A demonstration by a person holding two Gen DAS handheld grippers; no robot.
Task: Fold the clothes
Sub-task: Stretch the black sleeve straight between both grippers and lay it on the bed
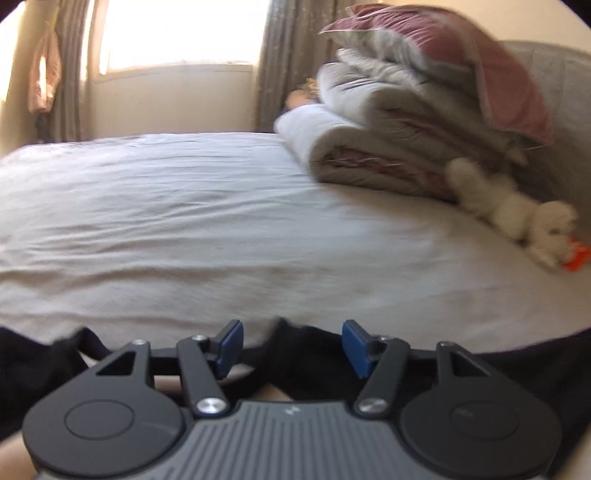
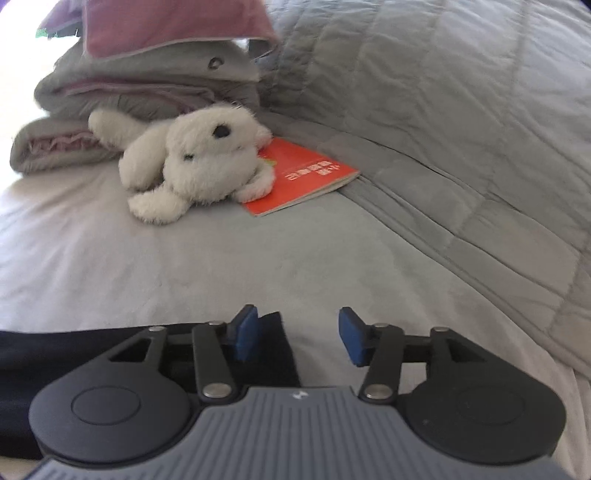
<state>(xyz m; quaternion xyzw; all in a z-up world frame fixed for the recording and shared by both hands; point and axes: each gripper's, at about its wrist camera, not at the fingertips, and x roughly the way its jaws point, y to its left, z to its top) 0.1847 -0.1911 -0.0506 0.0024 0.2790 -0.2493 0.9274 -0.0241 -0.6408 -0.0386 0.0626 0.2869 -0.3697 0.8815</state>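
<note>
A dark garment (image 1: 303, 358) lies along the near edge of the bed's pale sheet (image 1: 184, 229). In the left wrist view my left gripper (image 1: 293, 347) stands open just above it, and a raised fold of the cloth sits between the blue pads (image 1: 231, 345) without being pinched. In the right wrist view the same dark garment (image 2: 55, 350) stretches off to the left. My right gripper (image 2: 299, 334) is open over its end, whose corner lies beside the left pad (image 2: 245, 334). The right pad is over bare sheet.
A stack of folded grey and pink duvets (image 1: 406, 122) sits at the far right of the bed. A white plush toy (image 2: 192, 158) lies on a red booklet (image 2: 306, 177). A quilted grey cover (image 2: 461, 110) rises on the right. A window (image 1: 177, 33) and curtains (image 1: 280, 62) are behind.
</note>
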